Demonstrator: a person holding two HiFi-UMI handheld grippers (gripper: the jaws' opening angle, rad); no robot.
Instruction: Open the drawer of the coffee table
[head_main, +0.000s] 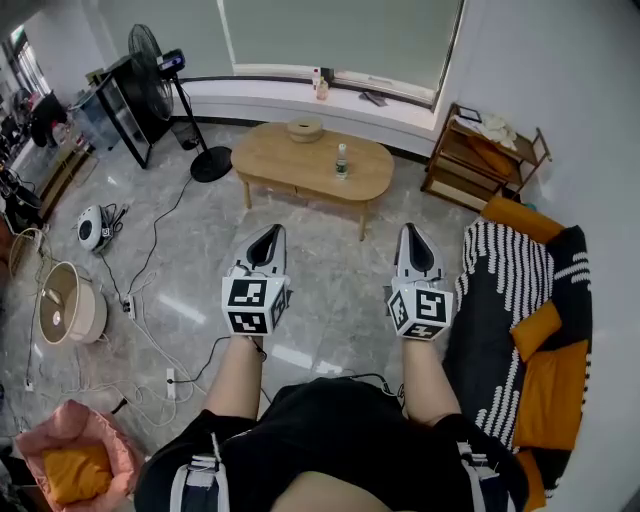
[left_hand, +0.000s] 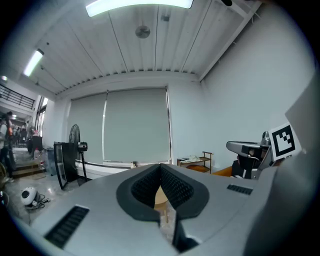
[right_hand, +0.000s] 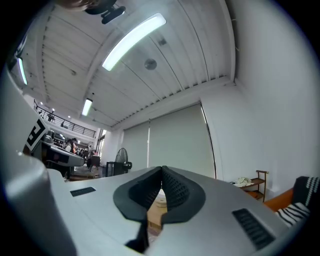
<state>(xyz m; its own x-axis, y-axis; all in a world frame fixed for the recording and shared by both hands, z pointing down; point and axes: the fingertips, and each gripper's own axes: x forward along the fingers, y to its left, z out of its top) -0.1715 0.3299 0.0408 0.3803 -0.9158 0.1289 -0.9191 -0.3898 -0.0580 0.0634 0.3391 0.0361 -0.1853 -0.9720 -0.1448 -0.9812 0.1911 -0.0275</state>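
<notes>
While the drawer (head_main: 303, 187) sits in the near face of the oval worktop (head_main: 280, 150), well ahead across the floor and lying crosswise, the left tongs (head_main: 271, 236) line up nearer than the right tongs (head_main: 413, 236); both are closed and empty.

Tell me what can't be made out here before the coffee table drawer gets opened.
- Drawer handle: head view, the coffee table is too far and small to show one.
- Table in both gripper views: the shut left gripper and right gripper cover all but a sliver.
- Bottle label: head view, too small.
- Things on the windowsill: head view, too small to name.
</notes>
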